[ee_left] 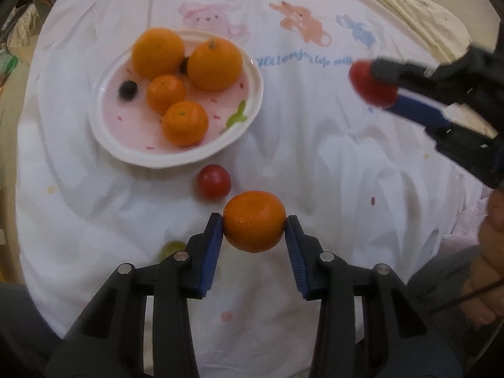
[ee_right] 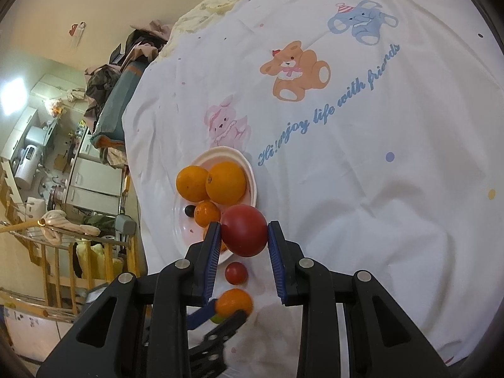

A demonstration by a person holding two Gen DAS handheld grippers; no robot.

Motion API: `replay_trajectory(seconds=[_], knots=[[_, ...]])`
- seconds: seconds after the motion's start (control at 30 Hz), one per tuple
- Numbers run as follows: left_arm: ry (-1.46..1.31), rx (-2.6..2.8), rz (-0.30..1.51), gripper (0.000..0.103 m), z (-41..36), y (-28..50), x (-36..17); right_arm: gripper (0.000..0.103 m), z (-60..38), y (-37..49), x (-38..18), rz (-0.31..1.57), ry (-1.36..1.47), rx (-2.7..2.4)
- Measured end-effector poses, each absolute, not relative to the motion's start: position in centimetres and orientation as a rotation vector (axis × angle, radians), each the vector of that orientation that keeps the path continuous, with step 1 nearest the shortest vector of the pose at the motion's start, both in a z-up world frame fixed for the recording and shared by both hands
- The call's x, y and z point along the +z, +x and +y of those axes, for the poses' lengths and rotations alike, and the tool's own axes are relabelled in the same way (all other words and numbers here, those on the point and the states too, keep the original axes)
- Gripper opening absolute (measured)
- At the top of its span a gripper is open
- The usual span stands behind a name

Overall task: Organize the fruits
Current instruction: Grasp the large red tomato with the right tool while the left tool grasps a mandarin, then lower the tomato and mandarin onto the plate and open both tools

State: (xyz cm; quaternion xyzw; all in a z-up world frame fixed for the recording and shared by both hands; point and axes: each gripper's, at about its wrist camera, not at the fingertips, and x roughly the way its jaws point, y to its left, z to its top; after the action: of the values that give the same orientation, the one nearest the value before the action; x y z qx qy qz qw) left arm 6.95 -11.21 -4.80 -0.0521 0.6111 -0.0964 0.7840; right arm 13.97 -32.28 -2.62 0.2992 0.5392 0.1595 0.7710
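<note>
My left gripper (ee_left: 254, 220) is shut on a small orange (ee_left: 254, 220), held just above the white cloth in front of the plate (ee_left: 249, 100). The pink plate holds two big oranges (ee_left: 157, 53), two small oranges (ee_left: 185, 123) and a dark berry (ee_left: 127, 89). A small red tomato (ee_left: 213, 182) lies on the cloth between plate and left gripper. My right gripper (ee_right: 243, 236) is shut on a large red tomato (ee_right: 244, 234), held in the air; it shows at the right in the left wrist view (ee_left: 373, 86). A green fruit (ee_left: 171, 248) lies partly hidden behind the left finger.
The white cloth (ee_right: 362, 204) with cartoon animals covers the surface. A crumpled cream cloth (ee_left: 409, 3) lies at the far right edge. The cloth's left edge drops off toward a cluttered room (ee_right: 63, 173).
</note>
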Motion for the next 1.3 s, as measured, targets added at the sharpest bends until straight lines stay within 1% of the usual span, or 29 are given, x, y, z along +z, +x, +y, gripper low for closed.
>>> replay_trajectory(seconds=[0.33,0.63,0.97,1.3], knots=[[-0.057,-0.118,1.139,0.036,-5.9,8.9,0.6,0.032,-31.6,13.5,-1.7,1.134,0.631,0.383],[-0.032,-0.023,1.068,0.036,-0.6,11.4,2.6,0.032,-30.0,13.8,-0.5,1.081,0.575,0.430],[-0.035,-0.014,1.105,0.036,1.2,14.9,0.8,0.032,-27.4,16.5,-0.2,1.103,0.511,0.483],[-0.057,-0.049,1.143,0.036,0.1,17.9,-2.2,0.032,-26.0,20.5,-2.9,1.164,0.456,0.474]])
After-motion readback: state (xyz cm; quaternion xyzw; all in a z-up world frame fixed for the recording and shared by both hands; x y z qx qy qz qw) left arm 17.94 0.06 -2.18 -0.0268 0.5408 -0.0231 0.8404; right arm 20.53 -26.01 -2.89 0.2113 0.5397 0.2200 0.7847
